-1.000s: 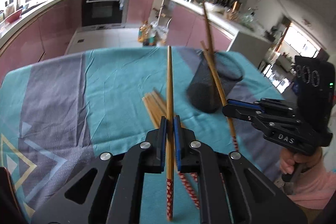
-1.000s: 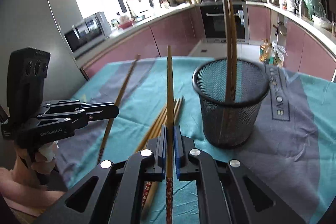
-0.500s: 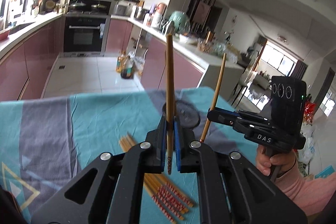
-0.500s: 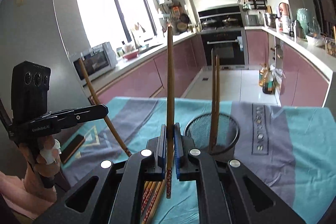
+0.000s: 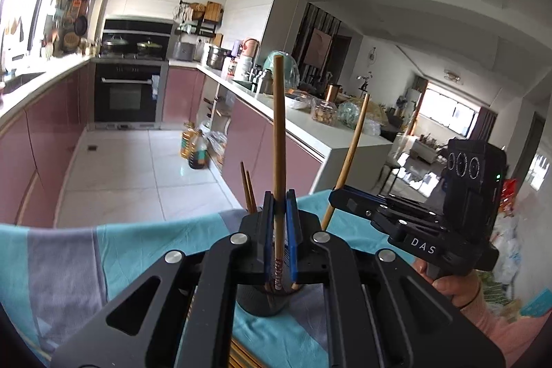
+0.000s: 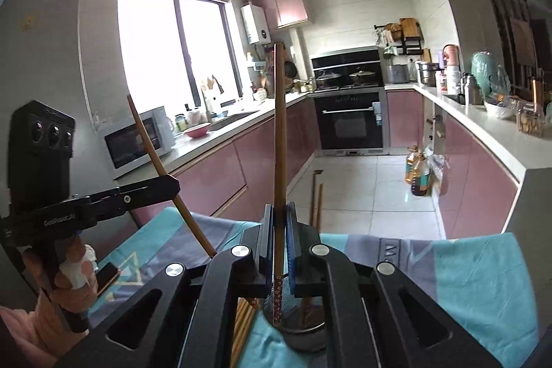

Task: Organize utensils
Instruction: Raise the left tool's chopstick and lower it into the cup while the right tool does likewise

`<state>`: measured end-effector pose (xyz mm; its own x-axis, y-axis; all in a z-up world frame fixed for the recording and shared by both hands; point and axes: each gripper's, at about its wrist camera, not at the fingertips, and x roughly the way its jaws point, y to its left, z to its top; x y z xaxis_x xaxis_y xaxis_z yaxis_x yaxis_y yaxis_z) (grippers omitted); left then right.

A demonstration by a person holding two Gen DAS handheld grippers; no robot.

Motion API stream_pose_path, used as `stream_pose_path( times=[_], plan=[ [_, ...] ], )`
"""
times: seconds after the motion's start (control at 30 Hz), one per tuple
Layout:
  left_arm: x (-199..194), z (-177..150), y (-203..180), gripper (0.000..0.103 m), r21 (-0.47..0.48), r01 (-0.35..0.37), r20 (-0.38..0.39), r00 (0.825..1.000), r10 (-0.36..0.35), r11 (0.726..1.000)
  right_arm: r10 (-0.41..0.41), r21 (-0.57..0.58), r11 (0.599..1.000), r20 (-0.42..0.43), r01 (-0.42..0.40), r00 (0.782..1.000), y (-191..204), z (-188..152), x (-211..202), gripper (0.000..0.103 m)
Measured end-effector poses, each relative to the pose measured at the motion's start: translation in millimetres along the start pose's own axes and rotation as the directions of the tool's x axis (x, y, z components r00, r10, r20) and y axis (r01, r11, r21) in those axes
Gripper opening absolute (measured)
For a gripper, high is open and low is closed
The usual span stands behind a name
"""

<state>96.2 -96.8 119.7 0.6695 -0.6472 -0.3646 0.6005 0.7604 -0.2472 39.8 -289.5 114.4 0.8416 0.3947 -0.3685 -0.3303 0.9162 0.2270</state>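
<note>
My left gripper [image 5: 278,230] and right gripper [image 6: 278,237] each clenched a chopstick [image 5: 278,140] — tilted, either could miss the mesh holder [image 6: 303,338].

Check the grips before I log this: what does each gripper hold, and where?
Each holds one chopstick low on its shaft, just above the patterned end: left gripper, right gripper.

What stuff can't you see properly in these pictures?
- Mesh holder, left wrist view: mostly behind the left gripper.
- Loose chopsticks, right wrist view: the right gripper covers most, so no count.
- Table edges: cut off in both views.
</note>
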Motion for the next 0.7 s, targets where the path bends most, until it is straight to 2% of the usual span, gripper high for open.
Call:
stream_pose_path(
  times=[0.2, 0.5, 0.7],
  plan=[
    [33.7, -8.1, -7.9, 0.007, 0.041, -0.036, -0.084, 0.996, 0.039, 0.998, -0.04, 0.001, 0.999, -0.051, 0.04, 0.998, -9.4, -11.1, 22.6, 0.006],
    [82.9, -44.0, -1.9, 0.007, 0.063, -0.04, -0.251, 0.966, 0.055, 0.997, -0.057, 0.003, 0.998, -0.194, 0.059, 0.979, -16.6, -37.3, 52.6, 0.006],
    [102.8, -57.7, 8.5, 0.007, 0.061, -0.037, -0.303, 0.951, 0.054, 0.997, -0.063, -0.006, 0.998, -0.276, 0.064, 0.959, -16.8, -42.6, 71.7, 0.006]
  ],
)
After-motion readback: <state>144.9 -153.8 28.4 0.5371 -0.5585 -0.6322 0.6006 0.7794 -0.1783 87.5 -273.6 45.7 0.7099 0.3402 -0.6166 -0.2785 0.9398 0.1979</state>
